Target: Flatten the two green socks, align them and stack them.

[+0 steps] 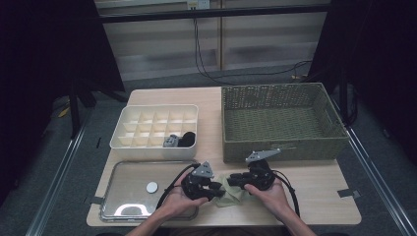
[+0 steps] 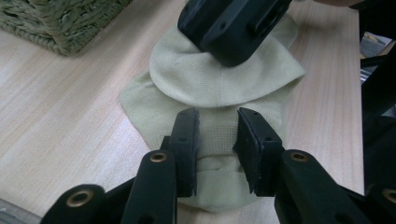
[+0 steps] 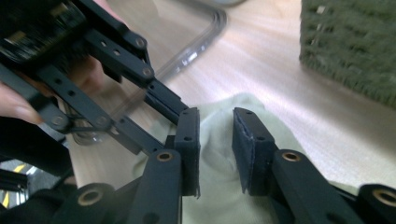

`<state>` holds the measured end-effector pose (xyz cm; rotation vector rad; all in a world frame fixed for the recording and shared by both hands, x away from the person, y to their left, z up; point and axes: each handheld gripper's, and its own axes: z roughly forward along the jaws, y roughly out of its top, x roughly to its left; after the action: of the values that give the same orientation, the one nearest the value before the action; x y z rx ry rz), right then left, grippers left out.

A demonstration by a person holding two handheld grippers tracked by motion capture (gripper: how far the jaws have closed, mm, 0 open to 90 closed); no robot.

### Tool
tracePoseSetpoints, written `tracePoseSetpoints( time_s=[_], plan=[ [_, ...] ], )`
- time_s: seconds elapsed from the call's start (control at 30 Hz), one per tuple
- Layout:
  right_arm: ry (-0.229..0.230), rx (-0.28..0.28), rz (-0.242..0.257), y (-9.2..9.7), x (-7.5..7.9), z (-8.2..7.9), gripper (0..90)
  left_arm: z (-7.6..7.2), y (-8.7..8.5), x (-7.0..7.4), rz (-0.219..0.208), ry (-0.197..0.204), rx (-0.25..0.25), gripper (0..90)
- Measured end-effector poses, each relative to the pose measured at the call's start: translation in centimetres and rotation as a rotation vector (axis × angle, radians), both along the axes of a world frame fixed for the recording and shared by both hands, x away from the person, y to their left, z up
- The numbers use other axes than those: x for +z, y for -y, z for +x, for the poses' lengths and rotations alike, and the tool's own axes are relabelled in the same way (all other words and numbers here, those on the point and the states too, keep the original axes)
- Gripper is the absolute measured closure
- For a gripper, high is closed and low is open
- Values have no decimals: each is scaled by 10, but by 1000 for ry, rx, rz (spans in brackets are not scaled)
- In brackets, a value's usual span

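1. A pale green sock (image 1: 230, 192) is seen lying on the counter (image 1: 314, 189), just in front of the wicker basket (image 1: 280, 120).
2. The left tool (image 2: 218, 140) is set over the sock, jaws slightly parted with fabric between them, not clamped.
3. The right tool (image 3: 215, 140) is likewise held astride the sock, jaws parted.

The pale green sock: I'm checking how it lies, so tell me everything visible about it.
The pale green sock is a soft knit, folded over itself, with a finer mesh patch. It lies flat on the wooden table near the front edge, before the wicker basket. Both grippers' fingers straddle it from opposite sides.
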<state>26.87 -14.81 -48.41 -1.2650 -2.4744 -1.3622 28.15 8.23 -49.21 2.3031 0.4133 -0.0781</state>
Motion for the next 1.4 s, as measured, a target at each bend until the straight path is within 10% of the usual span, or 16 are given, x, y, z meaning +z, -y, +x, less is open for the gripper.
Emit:
tracePoseSetpoints(
  time_s=[0.33, 0.83, 1.4],
  plan=[
    [13, -37, -6, 8, 4, -4, 877, 0, 2, 0, 38, 28, -10, 703],
    [40, -192, 56, 85, 11, -49, 865, -3, 1, -1, 21, 33, 6, 704],
    [85, -226, 69, 91, 18, -51, 784, 0, -3, 0, 32, 35, 8, 690]
  ],
)
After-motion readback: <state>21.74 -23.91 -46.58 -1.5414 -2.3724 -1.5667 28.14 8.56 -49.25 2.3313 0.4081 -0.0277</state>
